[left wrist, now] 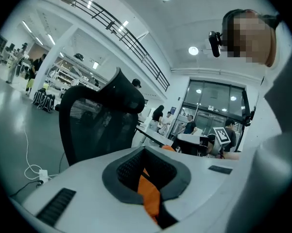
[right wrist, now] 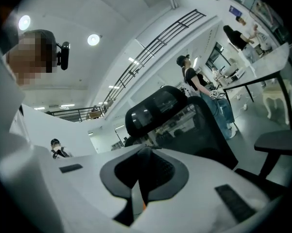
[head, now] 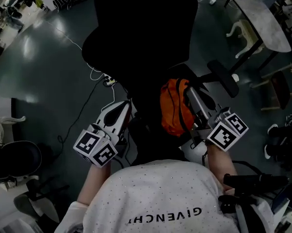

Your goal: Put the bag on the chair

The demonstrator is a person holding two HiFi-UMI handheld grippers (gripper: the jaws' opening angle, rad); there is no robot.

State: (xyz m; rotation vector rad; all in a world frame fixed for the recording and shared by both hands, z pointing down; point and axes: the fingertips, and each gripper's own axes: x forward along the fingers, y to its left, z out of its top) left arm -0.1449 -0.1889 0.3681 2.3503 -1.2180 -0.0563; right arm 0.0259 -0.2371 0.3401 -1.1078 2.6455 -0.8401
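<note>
An orange bag point(head: 174, 107) hangs between my two grippers over the seat of a black mesh office chair point(head: 136, 33). My left gripper point(head: 128, 108) is shut, and orange bag fabric point(left wrist: 149, 194) is pinched between its jaws. To the bag's right, my right gripper point(head: 192, 98) is shut on a thin strip of the bag point(right wrist: 136, 198), with a bit of orange at the base. In the left gripper view the chair's back and headrest point(left wrist: 99, 123) rise just ahead of my left gripper point(left wrist: 148, 188); in the right gripper view the chair point(right wrist: 184, 125) stands just ahead of my right gripper point(right wrist: 138, 188).
The chair's right armrest point(head: 223, 76) juts out beside the bag. A grey table point(head: 262, 13) and a wooden chair point(head: 277, 89) stand at the right. A white cable with a power strip point(head: 109, 81) lies on the floor at the left. People stand in the background point(right wrist: 192, 79).
</note>
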